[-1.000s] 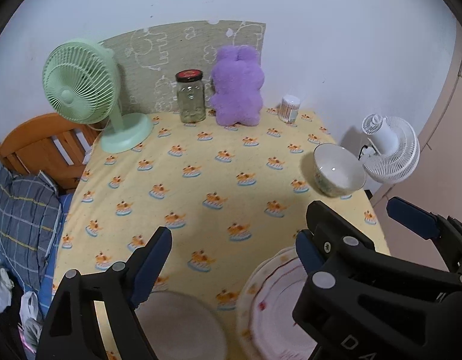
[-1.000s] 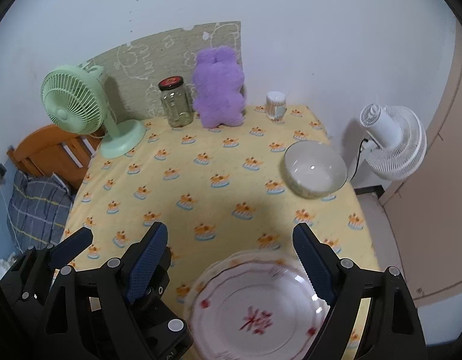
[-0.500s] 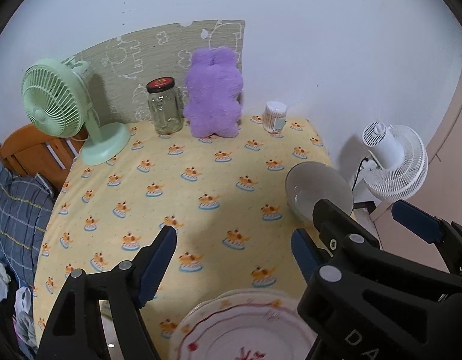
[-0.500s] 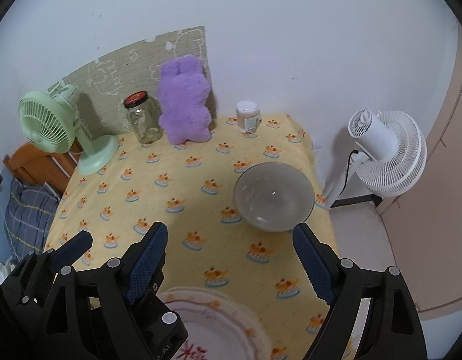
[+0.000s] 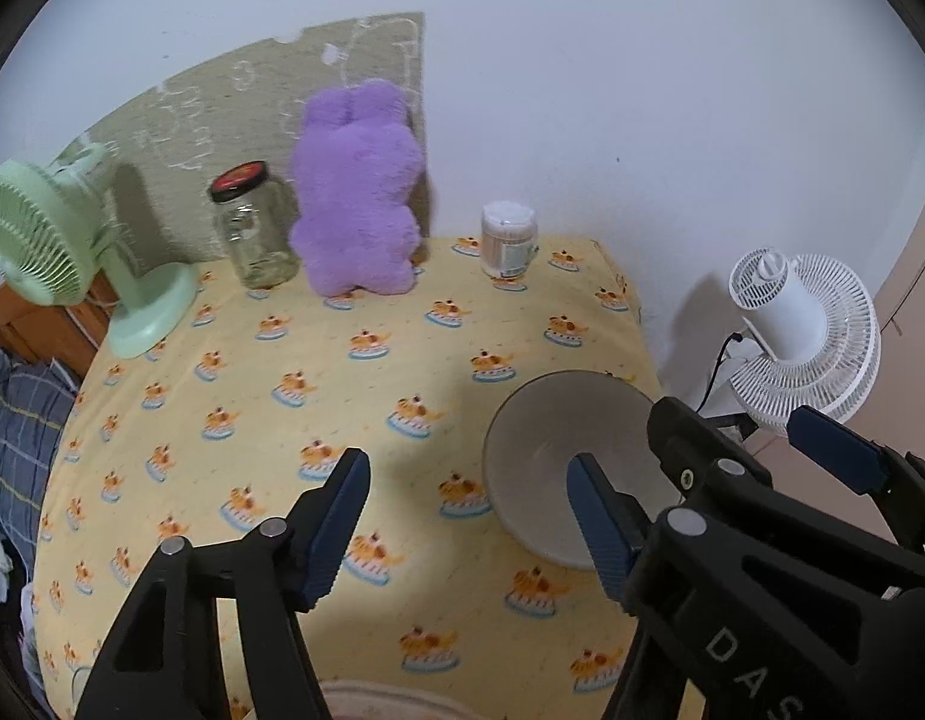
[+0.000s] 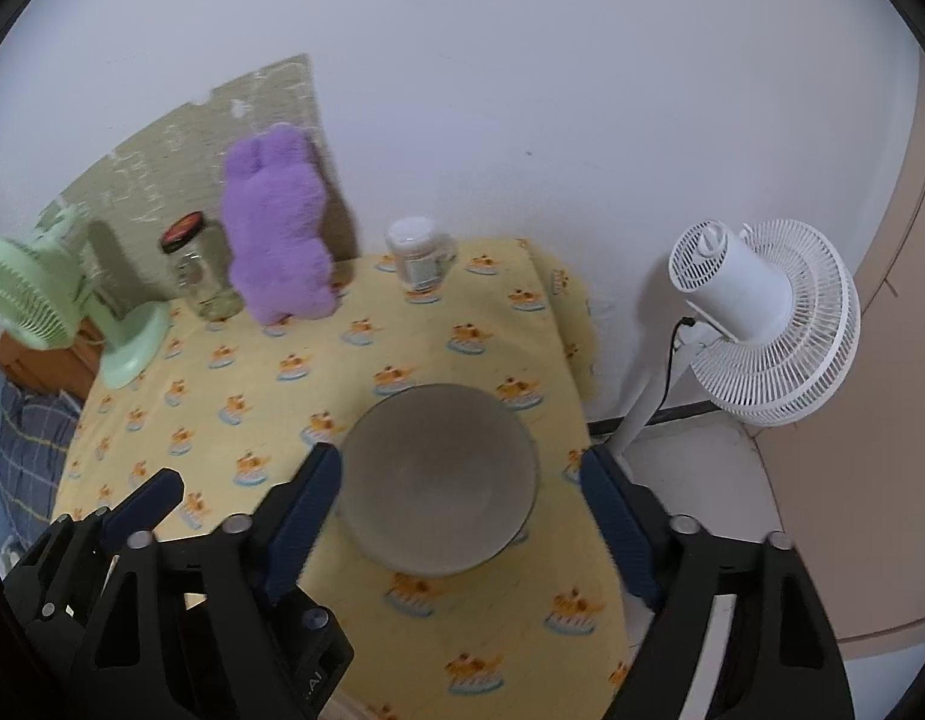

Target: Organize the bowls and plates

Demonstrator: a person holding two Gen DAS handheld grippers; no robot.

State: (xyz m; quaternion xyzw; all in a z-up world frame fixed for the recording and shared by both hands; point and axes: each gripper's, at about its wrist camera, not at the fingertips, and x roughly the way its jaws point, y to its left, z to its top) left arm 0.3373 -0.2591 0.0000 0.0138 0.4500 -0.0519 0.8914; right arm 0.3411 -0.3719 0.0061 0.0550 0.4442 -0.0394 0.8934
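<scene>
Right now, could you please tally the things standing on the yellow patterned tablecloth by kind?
Bowls: 1, the grey round bowl
Plates: 1, a pale plate rim at the near edge
Desk fans: 1, the mint-green plastic fan
Jars: 1, the clear glass jar with a black lid
Plush toys: 1, the purple fluffy toy
Swab tubs: 1, the clear round tub
Total: 6

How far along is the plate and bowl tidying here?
Nothing looks done: the bowl sits alone on the tablecloth, and the plate's rim shows separately. The right gripper brackets the bowl, jaws closing, not touching. The left gripper is empty. Grasping and stacking remain.
</scene>
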